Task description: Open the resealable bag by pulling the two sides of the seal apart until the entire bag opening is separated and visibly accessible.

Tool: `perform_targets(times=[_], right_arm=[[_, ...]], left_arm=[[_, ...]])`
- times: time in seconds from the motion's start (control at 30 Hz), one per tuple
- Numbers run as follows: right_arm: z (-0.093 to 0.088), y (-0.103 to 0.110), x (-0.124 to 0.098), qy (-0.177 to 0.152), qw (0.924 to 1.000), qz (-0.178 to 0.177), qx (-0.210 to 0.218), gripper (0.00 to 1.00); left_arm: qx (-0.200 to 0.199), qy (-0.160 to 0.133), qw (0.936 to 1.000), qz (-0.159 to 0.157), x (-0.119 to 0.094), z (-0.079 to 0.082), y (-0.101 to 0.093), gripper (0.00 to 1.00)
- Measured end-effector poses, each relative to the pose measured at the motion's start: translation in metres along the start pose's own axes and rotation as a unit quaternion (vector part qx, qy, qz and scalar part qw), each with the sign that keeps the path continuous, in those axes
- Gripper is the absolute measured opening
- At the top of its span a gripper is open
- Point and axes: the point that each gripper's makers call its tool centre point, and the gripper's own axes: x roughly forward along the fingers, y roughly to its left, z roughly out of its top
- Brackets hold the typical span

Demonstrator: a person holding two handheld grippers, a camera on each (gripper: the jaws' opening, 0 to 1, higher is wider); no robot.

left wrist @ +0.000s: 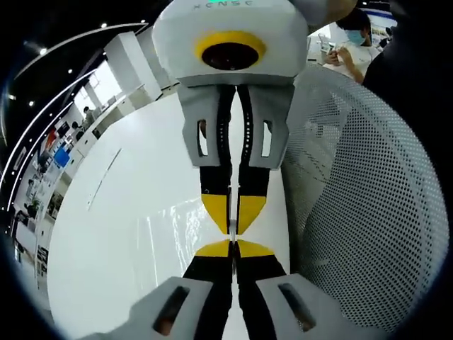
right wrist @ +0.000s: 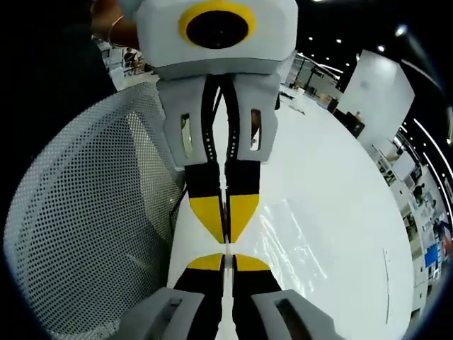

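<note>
Both grippers, left gripper [left wrist: 233, 249] and right gripper [right wrist: 226, 262], meet tip to tip, jaws pinching the clear bag [left wrist: 177, 234] between them; draw apart evenly, gripping just below the seal.

Bright, even overhead light from ceiling spots; the white surface [left wrist: 127, 234] glares (nearly blown out), shadows are faint, and fisheye distortion bends everything near the edges.
</note>
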Motion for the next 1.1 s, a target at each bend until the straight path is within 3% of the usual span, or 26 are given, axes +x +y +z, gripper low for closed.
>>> perform_targets(times=[0.2,0.43,0.6,1.0,1.1], right_arm=[[-0.006,-0.004,-0.005,0.004,0.9999,-0.005,-0.009,0.0],[-0.009,-0.002,-0.006,0.015,0.9998,-0.007,-0.014,0.0],[-0.003,-0.005,-0.005,0.004,0.9999,-0.008,-0.005,0.0],[0.003,-0.003,-0.005,-0.005,0.9999,-0.008,-0.006,0.0],[0.005,-0.004,-0.005,-0.008,0.9999,-0.01,-0.004,0.0]], left_arm=[[-0.009,-0.006,0.9999,0.006,-0.005,0.0,0.003,0.0],[-0.051,-0.023,0.9984,0.001,-0.004,0.002,0.006,0.0],[-0.111,-0.074,0.991,-0.001,-0.006,0.018,0.011,0.0],[-0.038,-0.014,0.9992,-0.006,0.003,0.01,0.004,0.04],[-0.037,-0.014,0.9992,-0.007,0.004,0.009,0.003,0.03]])
